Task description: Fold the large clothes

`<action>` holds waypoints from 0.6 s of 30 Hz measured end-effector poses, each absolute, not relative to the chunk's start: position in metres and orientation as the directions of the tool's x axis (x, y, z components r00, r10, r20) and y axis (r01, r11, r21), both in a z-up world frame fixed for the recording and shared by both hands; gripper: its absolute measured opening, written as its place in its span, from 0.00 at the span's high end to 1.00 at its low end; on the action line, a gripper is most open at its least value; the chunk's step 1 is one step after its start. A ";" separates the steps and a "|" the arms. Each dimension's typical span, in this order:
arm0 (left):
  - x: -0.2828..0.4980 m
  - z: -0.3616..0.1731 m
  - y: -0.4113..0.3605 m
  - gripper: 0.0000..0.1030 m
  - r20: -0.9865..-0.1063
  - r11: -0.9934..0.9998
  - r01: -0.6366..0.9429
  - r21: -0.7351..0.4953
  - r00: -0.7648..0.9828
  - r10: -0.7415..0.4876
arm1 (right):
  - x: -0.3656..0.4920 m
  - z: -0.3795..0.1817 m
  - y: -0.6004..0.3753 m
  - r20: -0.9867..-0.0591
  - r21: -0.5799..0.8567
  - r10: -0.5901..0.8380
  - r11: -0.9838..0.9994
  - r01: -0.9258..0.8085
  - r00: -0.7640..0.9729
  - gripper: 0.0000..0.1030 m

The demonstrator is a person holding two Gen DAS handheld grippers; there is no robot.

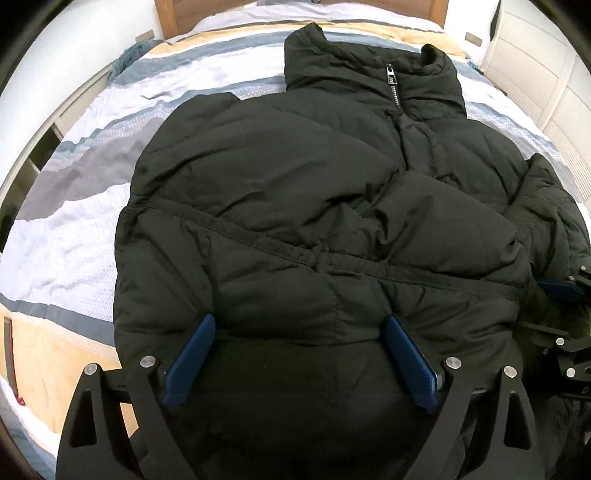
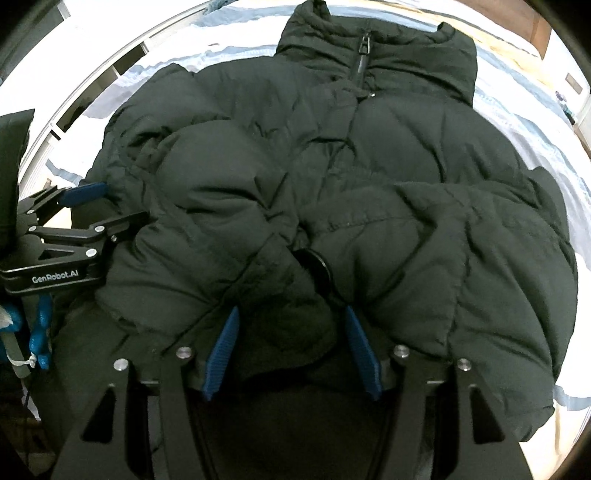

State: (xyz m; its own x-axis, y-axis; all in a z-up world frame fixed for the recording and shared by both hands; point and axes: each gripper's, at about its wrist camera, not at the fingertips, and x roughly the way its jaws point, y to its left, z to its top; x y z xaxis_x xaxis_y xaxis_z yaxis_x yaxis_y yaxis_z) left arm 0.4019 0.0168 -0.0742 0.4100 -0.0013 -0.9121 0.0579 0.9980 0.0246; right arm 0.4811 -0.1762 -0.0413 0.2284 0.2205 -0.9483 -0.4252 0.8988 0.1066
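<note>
We see a black puffer jacket (image 1: 295,192) lying face up on a bed, its quilted panels swollen into soft, rounded ridges and its thin shell creased with fine wrinkles. The fabric has a dull, slightly slick sheen. A stand-up collar (image 1: 369,62) rises at the far end, closed by a metal zipper (image 1: 392,83) with a dangling pull. Both sleeves are folded in across the chest, and one sleeve's round cuff (image 2: 314,269) opens toward us near the hem. The bed cover (image 1: 74,221) beneath is a lightly crumpled cotton, banded in white, grey-blue, grey and pale yellow, and a wooden headboard (image 1: 170,14) shows beyond the collar.

Our left gripper (image 1: 299,350) points steeply down over the near hem with its ribbed blue pads (image 1: 192,354) spread wide. The puffy hem bulges between them, yet the pads do not squeeze it; the fabric keeps its full shape.

Our right gripper (image 2: 291,350) stands about half open, its blue fingers (image 2: 221,350) on either side of a mound of dark fabric just below the cuff. The pads sit against the padding, but we cannot tell whether they pinch it or merely rest beside it.
</note>
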 end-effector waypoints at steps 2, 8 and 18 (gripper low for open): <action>0.404 -0.076 0.017 0.08 -0.916 0.998 0.055 0.028 0.401 0.003 | 0.484 -0.044 -0.176 -0.951 0.117 0.226 0.897 -0.426 0.213 0.42; 0.412 -0.080 0.017 0.04 -0.930 0.999 0.039 0.035 0.366 0.018 | 0.496 -0.050 -0.179 -0.953 0.150 0.246 0.890 -0.431 0.176 0.41; 0.424 -0.069 0.013 0.04 -0.967 0.997 0.046 0.066 0.250 0.052 | 0.505 -0.045 -0.183 -0.959 0.176 0.252 0.886 -0.429 0.128 0.41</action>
State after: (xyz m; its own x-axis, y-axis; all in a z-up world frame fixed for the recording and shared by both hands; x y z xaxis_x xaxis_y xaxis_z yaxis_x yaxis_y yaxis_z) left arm 0.4242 0.0128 -0.0690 0.2495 0.0521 -0.9670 0.0463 0.9968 0.0657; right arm 0.5051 -0.1829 -0.0454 0.1280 0.2524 -0.9591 -0.4289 0.8861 0.1759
